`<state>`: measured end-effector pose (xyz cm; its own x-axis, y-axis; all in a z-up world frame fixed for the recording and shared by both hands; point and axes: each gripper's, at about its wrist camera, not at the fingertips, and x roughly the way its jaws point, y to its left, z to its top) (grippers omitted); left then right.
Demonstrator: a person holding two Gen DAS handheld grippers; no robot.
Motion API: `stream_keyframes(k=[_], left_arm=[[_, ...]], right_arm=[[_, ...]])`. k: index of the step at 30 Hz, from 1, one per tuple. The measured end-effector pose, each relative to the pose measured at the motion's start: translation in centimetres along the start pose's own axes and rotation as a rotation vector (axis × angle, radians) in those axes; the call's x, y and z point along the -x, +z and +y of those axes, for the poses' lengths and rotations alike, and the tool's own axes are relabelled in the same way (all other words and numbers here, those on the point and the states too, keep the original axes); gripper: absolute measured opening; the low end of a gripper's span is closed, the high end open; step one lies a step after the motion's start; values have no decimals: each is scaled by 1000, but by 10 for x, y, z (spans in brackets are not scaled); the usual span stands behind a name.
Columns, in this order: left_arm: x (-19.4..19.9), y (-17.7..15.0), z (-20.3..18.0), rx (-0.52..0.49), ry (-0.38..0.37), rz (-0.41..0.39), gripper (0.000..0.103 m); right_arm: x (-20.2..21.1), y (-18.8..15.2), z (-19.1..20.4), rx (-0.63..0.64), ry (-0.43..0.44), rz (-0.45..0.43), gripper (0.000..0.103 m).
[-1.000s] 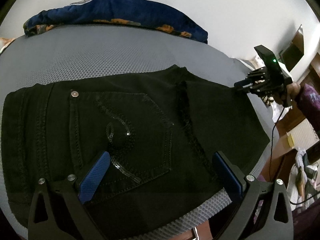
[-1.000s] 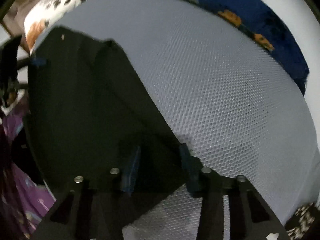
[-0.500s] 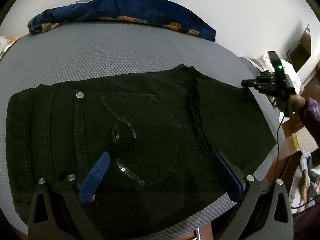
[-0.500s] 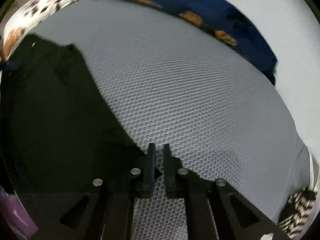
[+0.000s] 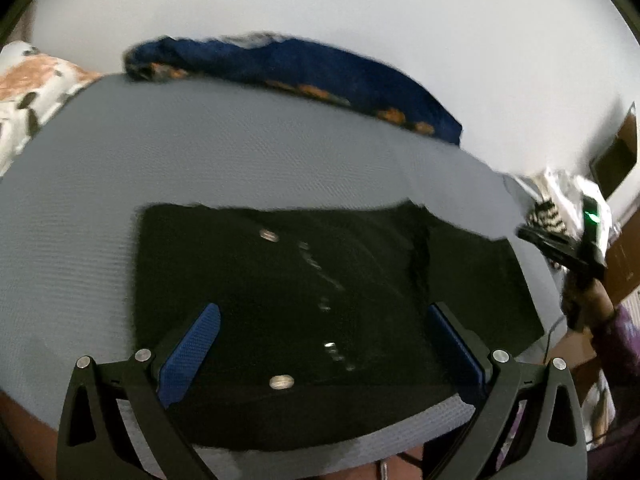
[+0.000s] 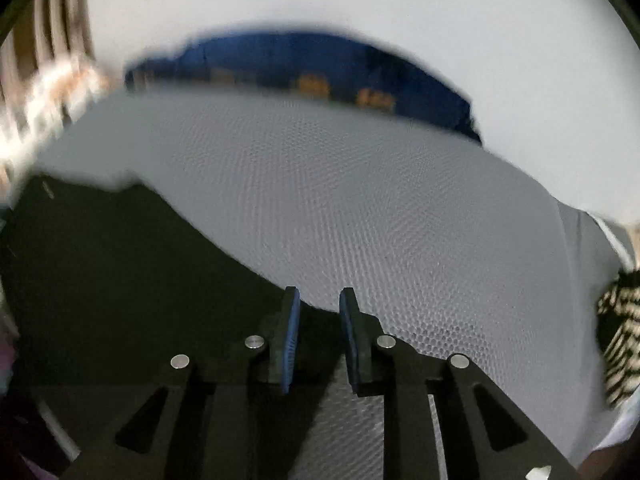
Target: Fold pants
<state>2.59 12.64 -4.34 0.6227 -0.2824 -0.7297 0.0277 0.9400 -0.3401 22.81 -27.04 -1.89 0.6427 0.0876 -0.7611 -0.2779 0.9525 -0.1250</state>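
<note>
Across the grey honeycomb-mesh bed cover (image 5: 248, 152) lie the black folded pants (image 5: 320, 292), flat and near the front edge, sequin trim and two metal studs catching light on the upper layer. Above their near edge the left claw (image 5: 324, 344) points steeply down, its blue-padded fingers (image 5: 192, 348) spread wide with the cloth lying below the gap and nothing pinched. The right claw (image 6: 318, 320) also tilts steeply downward, over the pants' right-hand edge where black cloth meets grey mesh; its jaws are narrowly apart and opening, with no fabric between the pads.

From the left wrist view, the right claw (image 5: 560, 248) shows at the far right as a dark blurred shape with a green light, held by a hand (image 5: 588, 296) in a purple sleeve (image 5: 616, 340), clear of the pants. This view also shows the whole folded rectangle and a brown-spotted white pillow (image 5: 36, 88) at far left. From the right wrist view, only a dark wedge of pants (image 6: 120, 280) appears at left, with more open mesh (image 6: 400, 220) and a black-and-white striped fabric (image 6: 620, 320) at right. Both views show a crumpled navy blanket with orange print (image 5: 312, 76) along the bed's far edge against a pale wall (image 5: 360, 12).
</note>
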Motion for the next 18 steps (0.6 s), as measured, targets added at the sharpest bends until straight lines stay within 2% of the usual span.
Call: stream_keyframes(k=[2, 4, 6, 8, 10, 13, 16, 18], left_arm=[[12, 1, 16, 11, 24, -12, 101], [24, 1, 34, 11, 52, -30, 101], [33, 1, 53, -10, 59, -64, 101], [36, 2, 74, -13, 51, -60, 101], [32, 0, 94, 11, -6, -22, 101], [18, -2, 119, 70, -95, 54, 101], [1, -3, 130, 91, -142, 105, 101], [-9, -3, 133, 84, -198, 108, 101]], right_arm=[[22, -4, 13, -55, 68, -36, 34], [40, -13, 39, -109, 174, -65, 42], [50, -25, 72, -126, 234, -81, 48], [47, -35, 113, -122, 297, -75, 51], [41, -43, 150, -101, 330, -66, 55], [25, -52, 187, -105, 362, -27, 55], [21, -58, 200, -179, 440, 2, 55], [25, -60, 207, -178, 436, 7, 55]])
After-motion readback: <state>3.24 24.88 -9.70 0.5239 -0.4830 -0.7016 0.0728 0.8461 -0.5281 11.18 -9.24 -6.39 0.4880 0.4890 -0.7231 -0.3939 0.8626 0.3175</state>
